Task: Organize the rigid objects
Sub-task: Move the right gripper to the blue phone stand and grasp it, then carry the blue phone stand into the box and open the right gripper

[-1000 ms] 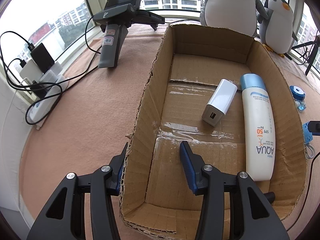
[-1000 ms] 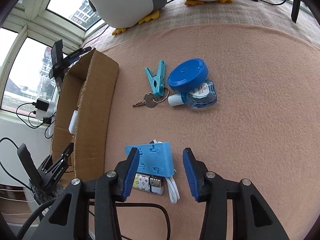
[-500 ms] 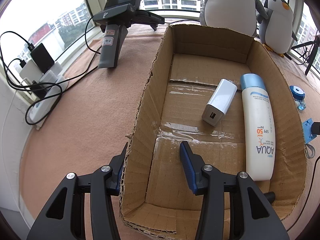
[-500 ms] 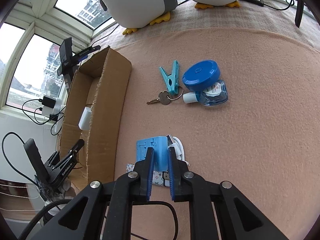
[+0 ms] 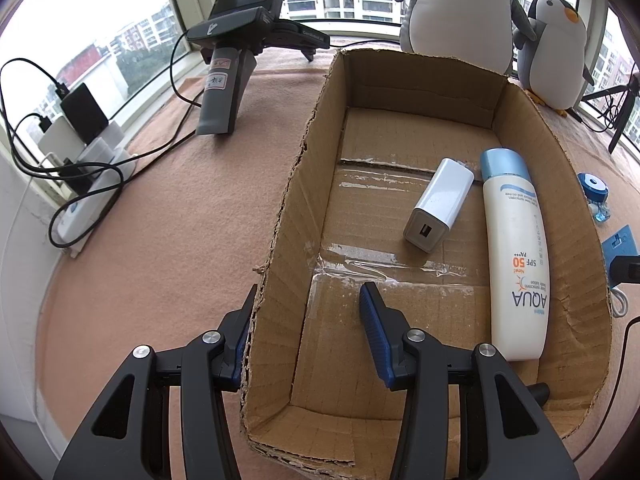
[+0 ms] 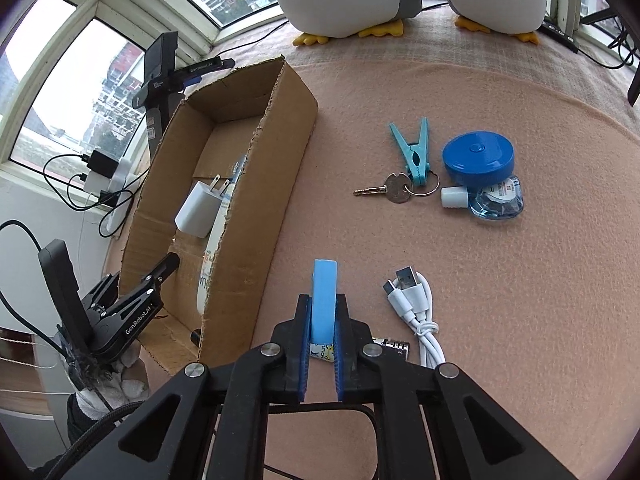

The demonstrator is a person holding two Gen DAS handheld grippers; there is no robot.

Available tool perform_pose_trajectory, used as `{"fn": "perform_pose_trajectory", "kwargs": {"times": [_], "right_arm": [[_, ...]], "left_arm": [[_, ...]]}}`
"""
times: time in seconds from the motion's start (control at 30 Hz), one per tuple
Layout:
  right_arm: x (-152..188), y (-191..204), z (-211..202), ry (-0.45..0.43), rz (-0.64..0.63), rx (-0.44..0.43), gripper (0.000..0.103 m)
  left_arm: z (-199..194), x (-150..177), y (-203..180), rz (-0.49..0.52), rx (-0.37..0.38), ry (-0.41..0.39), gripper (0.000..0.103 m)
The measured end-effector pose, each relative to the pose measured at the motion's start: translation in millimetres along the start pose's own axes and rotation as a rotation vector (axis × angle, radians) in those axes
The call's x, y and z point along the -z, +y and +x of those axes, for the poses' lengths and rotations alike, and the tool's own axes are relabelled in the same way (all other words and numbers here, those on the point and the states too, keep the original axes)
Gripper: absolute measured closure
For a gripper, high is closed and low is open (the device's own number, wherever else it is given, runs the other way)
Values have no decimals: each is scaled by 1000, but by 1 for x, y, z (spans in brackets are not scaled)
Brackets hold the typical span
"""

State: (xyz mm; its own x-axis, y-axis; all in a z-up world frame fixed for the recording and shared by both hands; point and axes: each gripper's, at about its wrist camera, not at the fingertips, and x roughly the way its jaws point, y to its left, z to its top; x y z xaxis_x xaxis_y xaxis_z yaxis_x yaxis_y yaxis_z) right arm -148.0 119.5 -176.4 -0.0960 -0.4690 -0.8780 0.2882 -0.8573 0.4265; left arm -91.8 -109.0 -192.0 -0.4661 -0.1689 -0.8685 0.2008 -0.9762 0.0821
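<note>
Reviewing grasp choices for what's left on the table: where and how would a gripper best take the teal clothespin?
Grip the clothespin across its two long flat sides, about midway up the splayed legs, coming straight down from above. It lies flat on the cloth, legs pointing away from the camera. Its clamp end is through the key ring, with the blue round case close beside, so stay clear of that end.

Left gripper (image 5: 307, 309): we see black angular arms, blue ribbed pads, silver round screws
Right gripper (image 6: 322, 311): same black arms, blue pads (image 6: 305, 344), silver screws, a black cable loop beneath
Marking: white "GenRobot.AI" text on the left one
</note>
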Motion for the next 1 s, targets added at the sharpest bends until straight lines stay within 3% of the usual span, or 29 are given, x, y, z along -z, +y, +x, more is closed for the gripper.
{"fn": "perform_pose_trajectory", "kwargs": {"times": [0.5,0.73,1.0], "right_arm": [[-8,16,-30,-119,-37,25,95],[-30,47,-50,-210,-84,5,95],[-54,100,-43,-272,-173,2,95]], "left_arm": [[0,0,0,-2,2,0,58],[0,1,0,-5,5,-1,58],[0,1,-1,-8,11,-1,58]]}}
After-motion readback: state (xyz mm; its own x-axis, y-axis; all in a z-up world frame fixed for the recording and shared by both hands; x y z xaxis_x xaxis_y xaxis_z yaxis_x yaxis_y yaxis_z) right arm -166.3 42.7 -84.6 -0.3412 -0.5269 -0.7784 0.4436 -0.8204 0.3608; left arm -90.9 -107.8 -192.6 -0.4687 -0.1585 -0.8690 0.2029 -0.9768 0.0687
